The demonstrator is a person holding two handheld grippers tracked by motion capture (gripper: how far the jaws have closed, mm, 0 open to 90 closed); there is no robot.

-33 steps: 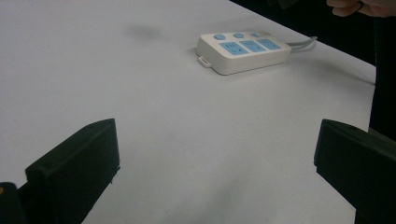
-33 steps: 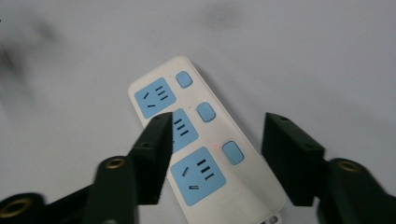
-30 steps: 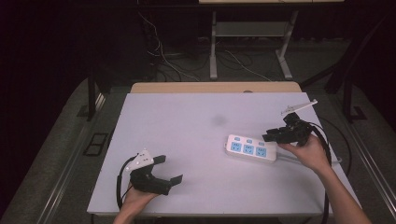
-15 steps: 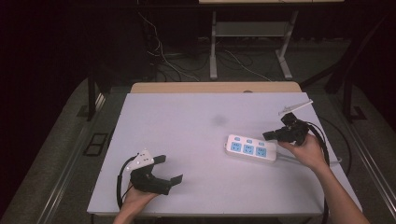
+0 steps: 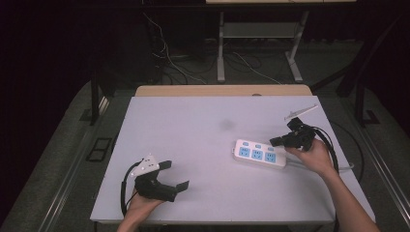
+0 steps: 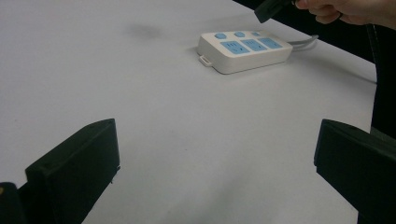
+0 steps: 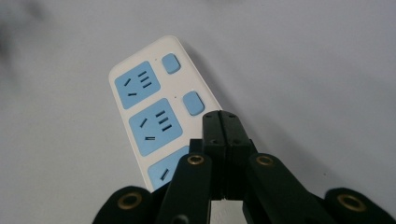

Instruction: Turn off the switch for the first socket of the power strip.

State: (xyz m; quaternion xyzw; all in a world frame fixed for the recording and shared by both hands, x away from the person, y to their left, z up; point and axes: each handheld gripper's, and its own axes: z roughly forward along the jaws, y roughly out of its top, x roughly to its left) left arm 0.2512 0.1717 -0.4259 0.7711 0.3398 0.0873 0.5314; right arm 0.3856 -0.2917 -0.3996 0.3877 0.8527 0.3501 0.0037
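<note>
White power strip (image 5: 259,155) lies near the surface's right edge as the right tool (image 7: 224,126), pressed together, hovers over its switches, best lowered squarely onto one button; left tool (image 5: 173,175) rests spread.

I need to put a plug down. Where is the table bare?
The table is bare across its far left and middle, between the left gripper and the power strip. The near middle is bare too. It is crowded at the right, where the right gripper hangs over the strip.
</note>
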